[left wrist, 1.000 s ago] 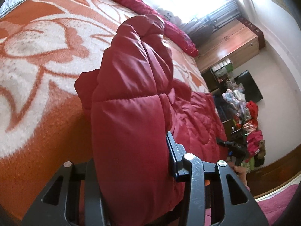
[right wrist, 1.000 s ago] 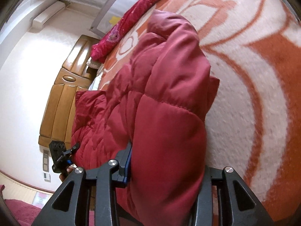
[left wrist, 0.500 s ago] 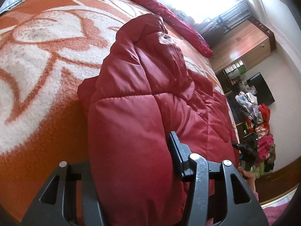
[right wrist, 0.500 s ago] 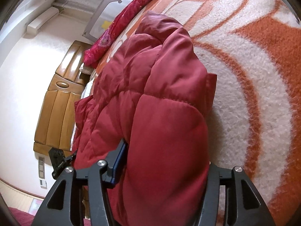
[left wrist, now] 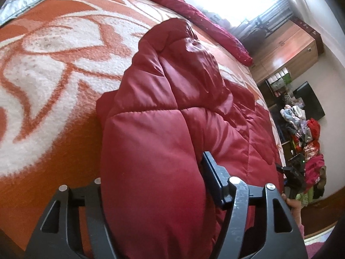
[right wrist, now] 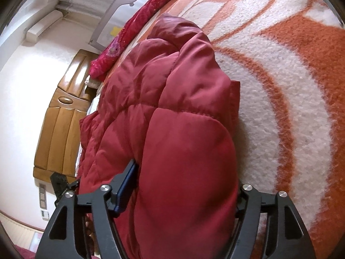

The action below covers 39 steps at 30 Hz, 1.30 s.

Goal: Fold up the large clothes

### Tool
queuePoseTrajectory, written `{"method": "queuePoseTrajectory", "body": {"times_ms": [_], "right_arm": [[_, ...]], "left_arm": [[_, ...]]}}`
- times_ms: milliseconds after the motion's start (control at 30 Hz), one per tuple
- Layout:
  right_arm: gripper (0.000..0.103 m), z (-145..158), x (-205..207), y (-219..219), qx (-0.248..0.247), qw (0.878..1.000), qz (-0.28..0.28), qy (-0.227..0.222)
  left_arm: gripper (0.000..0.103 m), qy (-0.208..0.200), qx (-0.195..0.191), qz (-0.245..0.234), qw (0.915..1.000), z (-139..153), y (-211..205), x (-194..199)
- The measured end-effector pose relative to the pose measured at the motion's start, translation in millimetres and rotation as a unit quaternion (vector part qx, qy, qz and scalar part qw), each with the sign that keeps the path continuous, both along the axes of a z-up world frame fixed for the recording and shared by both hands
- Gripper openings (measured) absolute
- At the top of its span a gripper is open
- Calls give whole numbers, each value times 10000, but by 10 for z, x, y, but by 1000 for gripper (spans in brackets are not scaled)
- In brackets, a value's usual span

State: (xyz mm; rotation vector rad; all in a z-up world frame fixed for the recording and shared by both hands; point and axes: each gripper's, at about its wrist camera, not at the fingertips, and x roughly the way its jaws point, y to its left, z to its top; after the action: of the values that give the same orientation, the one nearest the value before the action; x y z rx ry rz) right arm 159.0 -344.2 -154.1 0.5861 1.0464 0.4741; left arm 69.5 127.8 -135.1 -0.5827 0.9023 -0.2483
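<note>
A: What have you got between your fingers right now?

B: A dark red quilted puffer jacket. You have a thick padded fold of it bulging up between the fingers of your left gripper, and another fold the same way in your right gripper. Both sets of jaws are opening, with the padding still filling the gap; one blue-edged pad of each rests against the fabric, and I cannot tell whether the other pad does, as the fold hides it.

A: And how does the jacket look and lie?

B: It is bunched and doubled over, stitched into puffy panels with a slight sheen. It lies on the bed, on an orange and white patterned blanket, with the rest of it spreading out between your two grippers.

A: What is around you?

B: A crimson bedspread is rolled along the far edge of the blanket. From your left wrist you see a bright window, a wooden cabinet and a pile of mixed clothes on the floor. From your right wrist you see a wooden headboard against a white wall.
</note>
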Motion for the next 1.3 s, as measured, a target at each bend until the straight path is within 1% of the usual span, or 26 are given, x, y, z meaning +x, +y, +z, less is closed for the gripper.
{"method": "queuePoseTrajectory", "body": {"times_ms": [33,167,267,333,400,433,600,700,833,1033,1200,1300], "right_arm": [[77,7,1,-2,-17,10000,-15,4],[78,47,-24,3,-81,9999,-73,11],[79,80,-32,3,-147,9998,-123,6],[80,97,-33,-4,-196,9997,-145,-1],[80,126,-46,-11,-240,9995,-183,-2],[80,137,-47,-24,-254,9995,-200,-3],[80,223,-82,-72,-341,9989,-312,-72],[80,285,-123,-72,-477,9980,-388,-140],[80,370,-186,-89,-645,9961,-536,-262],[80,545,-283,-214,-722,9923,-874,-495],[80,701,-333,-196,-833,9895,-940,-718],[80,862,-377,-41,-1054,9858,-841,-1005]], "left_arm": [[66,-21,66,24,10000,31,-6,-26],[66,-141,338,72,9993,150,-31,-119],[67,-134,319,116,9993,176,9,-148],[70,-121,309,208,9992,182,52,-170],[71,-126,391,347,9986,204,90,-194],[72,-145,507,442,9976,229,113,-222],[73,-258,674,663,9952,354,187,-305],[73,-395,657,722,9944,443,187,-318],[73,-577,704,631,9938,567,87,-301],[73,-725,768,415,9935,683,-75,-275],[73,-768,753,253,9939,720,-205,-250],[73,-785,772,122,9938,753,-308,-238]]}}
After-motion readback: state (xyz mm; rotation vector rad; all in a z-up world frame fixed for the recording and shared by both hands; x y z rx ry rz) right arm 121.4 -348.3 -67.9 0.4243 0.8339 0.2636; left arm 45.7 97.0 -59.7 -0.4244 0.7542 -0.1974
